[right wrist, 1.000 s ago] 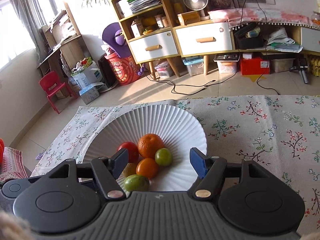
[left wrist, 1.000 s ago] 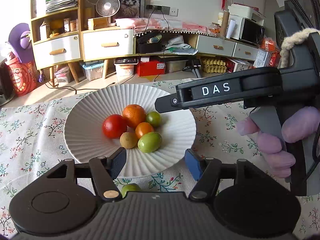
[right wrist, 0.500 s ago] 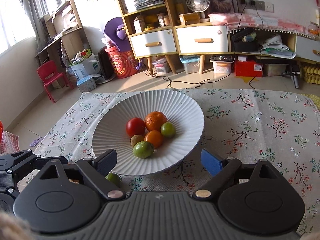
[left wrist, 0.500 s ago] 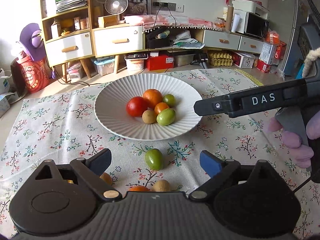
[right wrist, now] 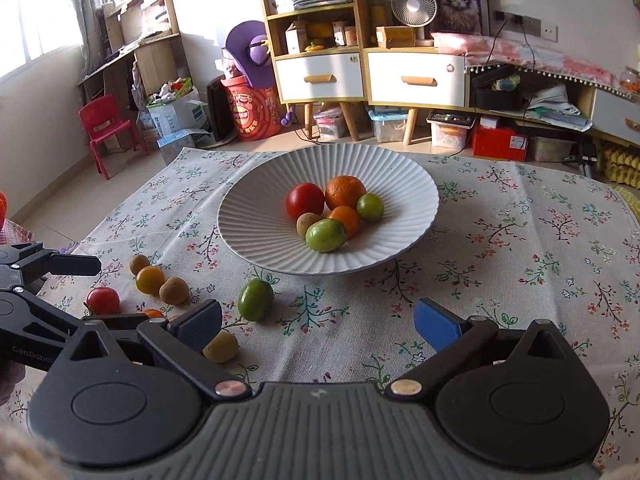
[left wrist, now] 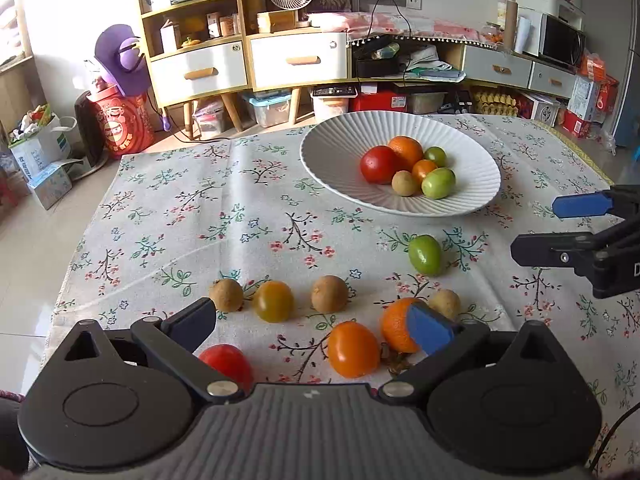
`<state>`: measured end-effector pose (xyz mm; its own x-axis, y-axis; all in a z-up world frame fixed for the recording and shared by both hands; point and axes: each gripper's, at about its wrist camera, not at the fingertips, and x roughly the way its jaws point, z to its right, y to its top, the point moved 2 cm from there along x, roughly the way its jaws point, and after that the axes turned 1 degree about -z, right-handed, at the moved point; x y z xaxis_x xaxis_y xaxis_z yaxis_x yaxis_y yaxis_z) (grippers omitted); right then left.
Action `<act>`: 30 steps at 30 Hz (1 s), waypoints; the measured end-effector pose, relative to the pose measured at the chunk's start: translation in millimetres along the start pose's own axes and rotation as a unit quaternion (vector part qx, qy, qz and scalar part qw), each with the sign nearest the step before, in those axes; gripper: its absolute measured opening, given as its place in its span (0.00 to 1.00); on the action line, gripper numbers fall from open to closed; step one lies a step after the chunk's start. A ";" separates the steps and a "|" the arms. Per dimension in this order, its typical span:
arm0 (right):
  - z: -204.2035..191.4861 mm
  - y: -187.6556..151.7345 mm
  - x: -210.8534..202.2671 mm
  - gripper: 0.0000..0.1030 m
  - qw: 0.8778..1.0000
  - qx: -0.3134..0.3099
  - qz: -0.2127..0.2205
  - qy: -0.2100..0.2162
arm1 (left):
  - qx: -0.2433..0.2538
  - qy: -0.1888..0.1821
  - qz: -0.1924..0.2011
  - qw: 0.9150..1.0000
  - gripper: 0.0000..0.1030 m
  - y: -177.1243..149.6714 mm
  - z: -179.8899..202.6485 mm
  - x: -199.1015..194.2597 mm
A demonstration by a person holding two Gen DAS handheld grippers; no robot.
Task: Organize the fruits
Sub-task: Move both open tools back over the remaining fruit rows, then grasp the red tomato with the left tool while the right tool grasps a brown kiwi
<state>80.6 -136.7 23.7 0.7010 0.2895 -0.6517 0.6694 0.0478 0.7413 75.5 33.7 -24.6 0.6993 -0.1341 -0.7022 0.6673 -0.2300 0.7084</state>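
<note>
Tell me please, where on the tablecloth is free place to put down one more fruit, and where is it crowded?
Free: the tablecloth right of the white ribbed plate, and the wide stretch left of the plate, beyond the loose fruits. Crowded: the near edge, where the brown fruit, orange tomato, red tomato and green fruit lie.

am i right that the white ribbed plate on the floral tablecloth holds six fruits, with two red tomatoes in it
Not quite: the white ribbed plate on the floral tablecloth does hold six fruits, but only one red tomato, as the right wrist view shows.
</note>
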 end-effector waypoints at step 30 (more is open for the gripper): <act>-44.2 -29.0 23.1 0.54 0.994 -0.099 -0.026 0.037 | -0.066 0.001 -0.071 0.995 0.52 -30.7 -53.4 15.6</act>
<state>66.6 -89.1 -5.7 0.6410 0.3514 -0.6824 0.6382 0.2501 0.7282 79.6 90.2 -53.4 0.5960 -0.1075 -0.7957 0.7871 -0.1177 0.6055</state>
